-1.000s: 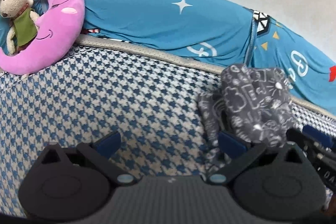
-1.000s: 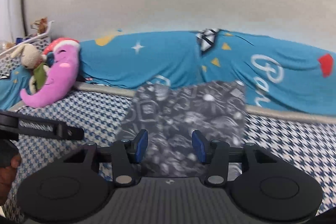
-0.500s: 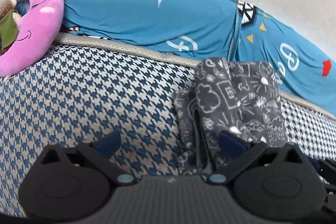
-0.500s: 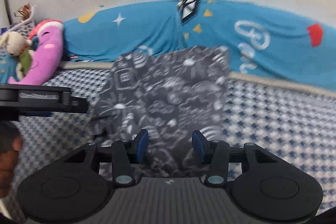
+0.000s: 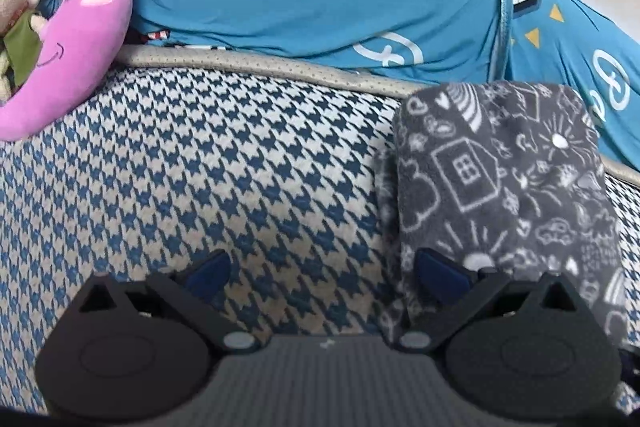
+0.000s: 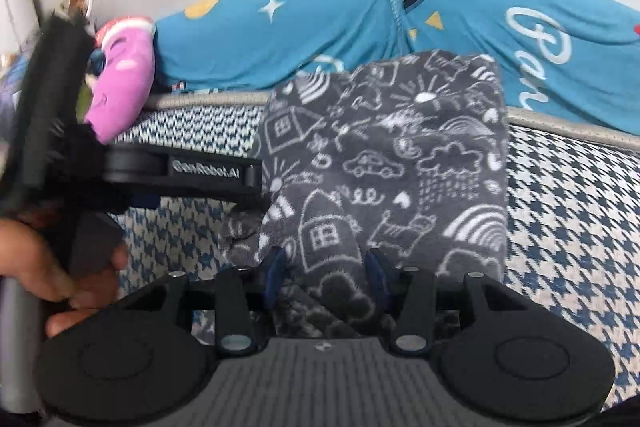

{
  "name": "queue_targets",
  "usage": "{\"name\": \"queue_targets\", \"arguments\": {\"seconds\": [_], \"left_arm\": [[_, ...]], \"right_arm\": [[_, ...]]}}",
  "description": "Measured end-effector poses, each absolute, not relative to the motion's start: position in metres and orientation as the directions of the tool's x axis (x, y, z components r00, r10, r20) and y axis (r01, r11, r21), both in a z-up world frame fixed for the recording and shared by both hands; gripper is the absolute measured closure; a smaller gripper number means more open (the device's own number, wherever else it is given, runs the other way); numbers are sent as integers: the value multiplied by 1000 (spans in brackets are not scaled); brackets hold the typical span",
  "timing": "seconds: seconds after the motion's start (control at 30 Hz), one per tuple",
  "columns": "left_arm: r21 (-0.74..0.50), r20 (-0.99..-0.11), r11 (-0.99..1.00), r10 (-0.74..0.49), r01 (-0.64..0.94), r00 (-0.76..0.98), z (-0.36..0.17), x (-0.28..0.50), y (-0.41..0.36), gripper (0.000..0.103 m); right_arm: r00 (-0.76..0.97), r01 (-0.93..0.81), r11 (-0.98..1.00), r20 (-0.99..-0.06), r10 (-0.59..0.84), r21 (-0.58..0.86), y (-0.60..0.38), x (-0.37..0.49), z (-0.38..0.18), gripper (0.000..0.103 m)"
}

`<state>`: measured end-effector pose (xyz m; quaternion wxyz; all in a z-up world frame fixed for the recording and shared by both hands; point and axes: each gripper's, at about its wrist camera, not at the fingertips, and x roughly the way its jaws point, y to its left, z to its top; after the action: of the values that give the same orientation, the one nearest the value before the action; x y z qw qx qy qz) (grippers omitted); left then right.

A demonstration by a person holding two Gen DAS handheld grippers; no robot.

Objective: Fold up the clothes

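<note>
Fleece garment [image 6: 384, 163], grey with white doodles, is seen folded into a thick bundle on the houndstooth bed [image 5: 224, 163], just before the blue bedding [image 5: 304, 3]; its near edge is pinched between the narrowed fingers of the right gripper [image 6: 326, 275]; the left gripper [image 5: 324, 271] is held spread wide, one finger resting at the bundle's left side, nothing gripped; a slip is judged likely if the bulky layers are pulled unevenly, since loose lower layers at the left could spill out and undo the fold.

grey garment [image 5: 500, 187]: fuzzy fleece | sofa cover [image 5: 200, 167]: woven cloth | hand-held gripper [image 5: 324, 269]: matt plastic
</note>
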<state>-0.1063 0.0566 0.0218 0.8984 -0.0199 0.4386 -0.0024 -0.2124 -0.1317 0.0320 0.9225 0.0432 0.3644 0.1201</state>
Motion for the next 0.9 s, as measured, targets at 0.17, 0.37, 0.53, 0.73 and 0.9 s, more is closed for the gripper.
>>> {"name": "queue_targets", "arguments": {"seconds": [0.17, 0.37, 0.53, 0.73, 0.9], "left_arm": [[-1, -779, 999, 20, -33, 627, 19, -104, 51, 0], [-50, -724, 998, -61, 37, 687, 52, -134, 52, 0], [-49, -735, 992, -112, 113, 669, 59, -165, 47, 0], [-68, -765, 984, -155, 162, 625, 50, -206, 42, 0], [-54, -766, 976, -175, 209, 619, 41, -241, 45, 0]], "right_arm": [[742, -157, 974, -632, 224, 161, -151, -241, 63, 56], [786, -85, 984, -596, 162, 156, -189, -288, 89, 52], [787, 19, 984, -609, 94, 176, -222, -321, 92, 52], [782, 96, 977, -622, 46, 192, -243, -350, 89, 51], [785, 145, 958, -618, 40, 246, -262, -375, 87, 44]]}}
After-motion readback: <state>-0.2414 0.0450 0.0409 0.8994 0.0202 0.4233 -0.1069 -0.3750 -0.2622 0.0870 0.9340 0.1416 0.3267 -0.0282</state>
